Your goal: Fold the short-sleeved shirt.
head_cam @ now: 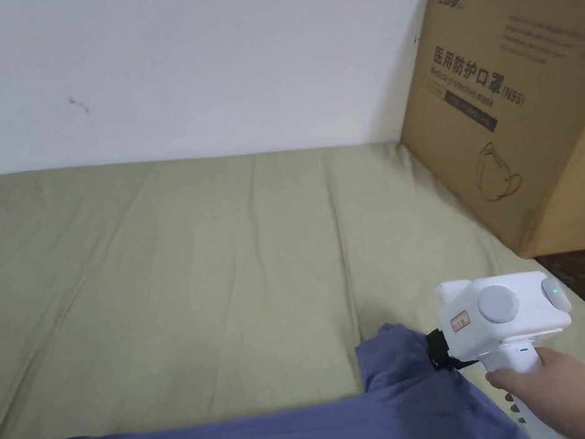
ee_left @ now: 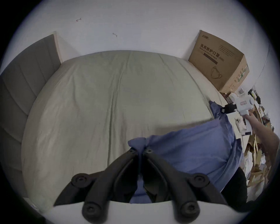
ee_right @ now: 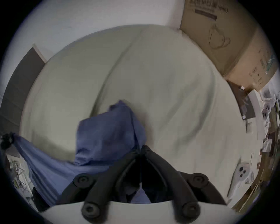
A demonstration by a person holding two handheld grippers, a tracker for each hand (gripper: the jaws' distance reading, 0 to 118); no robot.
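Both grippers clamp the blue short-sleeved shirt (head_cam: 386, 411) above the near edge of a bed covered in a pale green sheet (head_cam: 194, 268). Seen in its own view, the left gripper (ee_left: 140, 149) has its black jaws closed together on a bunched corner of the shirt, cloth pinched between the tips and showing again below them. Held by a hand (head_cam: 554, 393), the white right gripper (head_cam: 437, 349) grips the shirt's other upper corner, toward the cardboard box (head_cam: 515, 101) that stands at the bed's far right corner against the white wall (head_cam: 180, 62); its own view shows its jaws meeting on the fabric. Between the two grippers the shirt stretches as a band, a flap of it standing up beside the right gripper.
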